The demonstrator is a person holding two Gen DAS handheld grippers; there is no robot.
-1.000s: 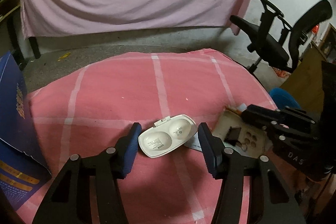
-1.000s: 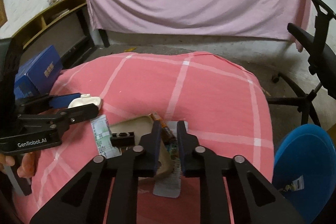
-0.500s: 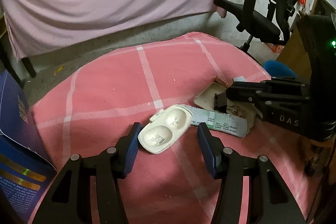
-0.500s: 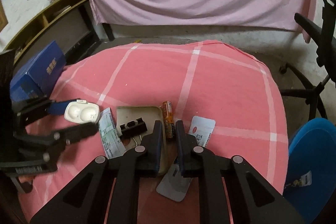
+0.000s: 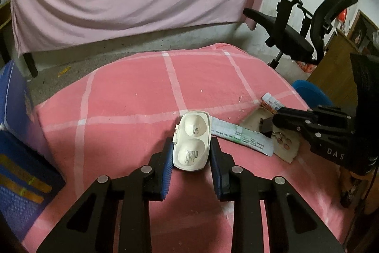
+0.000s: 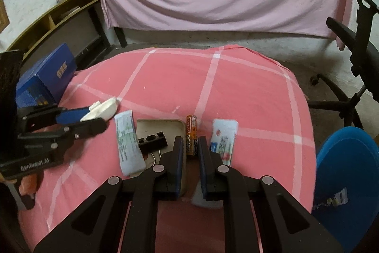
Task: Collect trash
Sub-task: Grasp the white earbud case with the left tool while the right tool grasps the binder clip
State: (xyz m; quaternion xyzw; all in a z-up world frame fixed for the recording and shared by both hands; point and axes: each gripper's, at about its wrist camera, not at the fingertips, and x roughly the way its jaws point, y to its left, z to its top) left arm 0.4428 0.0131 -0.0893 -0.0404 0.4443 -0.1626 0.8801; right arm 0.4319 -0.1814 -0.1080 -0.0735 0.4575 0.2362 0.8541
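The white plastic clamshell case (image 5: 192,140) is lying on the pink checked cloth of the tabletop (image 5: 132,96), its long axis running toward twelve o'clock in the left wrist view, and the left tool (image 5: 191,158) is closing around its near half. The blue pads (image 5: 168,158) are sitting at nine and three o'clock of the case, just at its edges; a firm squeeze is not evident yet. To do this well, the pads should be meeting the two long sides squarely, low enough that the rounded shell is not popping upward, and the small hinge tab at the case's ten o'clock should be staying clear of the left pad. The lift is best held off until both pads are pressing.

At the case's three o'clock a printed paper strip (image 5: 239,136) is lying, one end apparently tucked just under the case, so lifting straight up is probably avoiding dragging it. Beyond that, a beige tray (image 6: 163,127) is carrying a black binder clip (image 6: 152,141).

The right tool (image 6: 190,146) is nearly closed, its pads gripping an orange battery (image 6: 191,134) that is lying beside the tray. A blue and white sachet (image 6: 222,139) is lying at the battery's three o'clock.
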